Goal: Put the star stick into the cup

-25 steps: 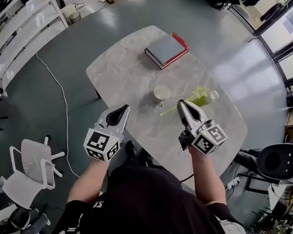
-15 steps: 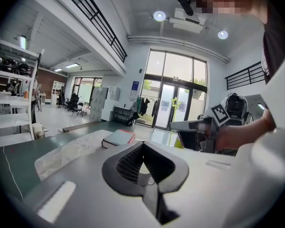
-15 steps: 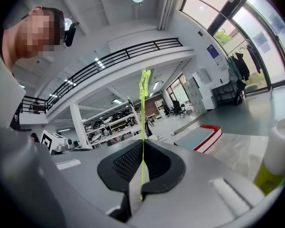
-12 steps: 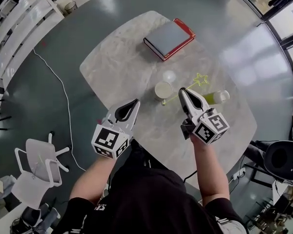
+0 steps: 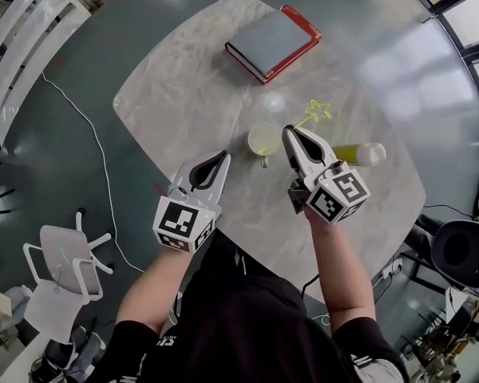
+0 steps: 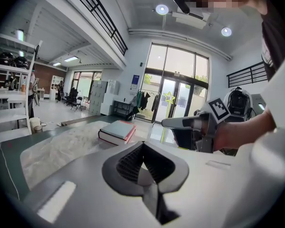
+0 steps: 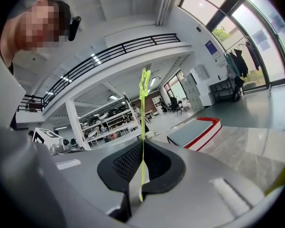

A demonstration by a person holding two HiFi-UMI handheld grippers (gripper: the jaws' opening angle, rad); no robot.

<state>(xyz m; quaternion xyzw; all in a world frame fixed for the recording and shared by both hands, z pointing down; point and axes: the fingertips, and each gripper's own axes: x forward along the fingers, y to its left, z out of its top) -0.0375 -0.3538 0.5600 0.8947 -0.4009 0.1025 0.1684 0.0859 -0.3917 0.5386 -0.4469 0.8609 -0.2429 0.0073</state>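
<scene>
So that it can drop into the cup point(image 5: 263, 140), the right gripper point(image 5: 290, 132) is clamping the star stick point(image 5: 319, 112) alongside; the left gripper point(image 5: 222, 157) is idling, jaws closed, empty.

Bare marble on the left half of table point(image 5: 184, 94): broad way in from left and far-left. Open strip between cup point(image 5: 263, 140) and book point(image 5: 273, 42). Cup mouth unobstructed from above. Right gripper point(image 5: 291, 132) just right of cup, clamped on star stick point(image 5: 318, 112) slanting far-right. Lying bottle point(image 5: 353, 155) blocks right side. Left gripper point(image 5: 222, 158) near-left, apart from cup.
</scene>
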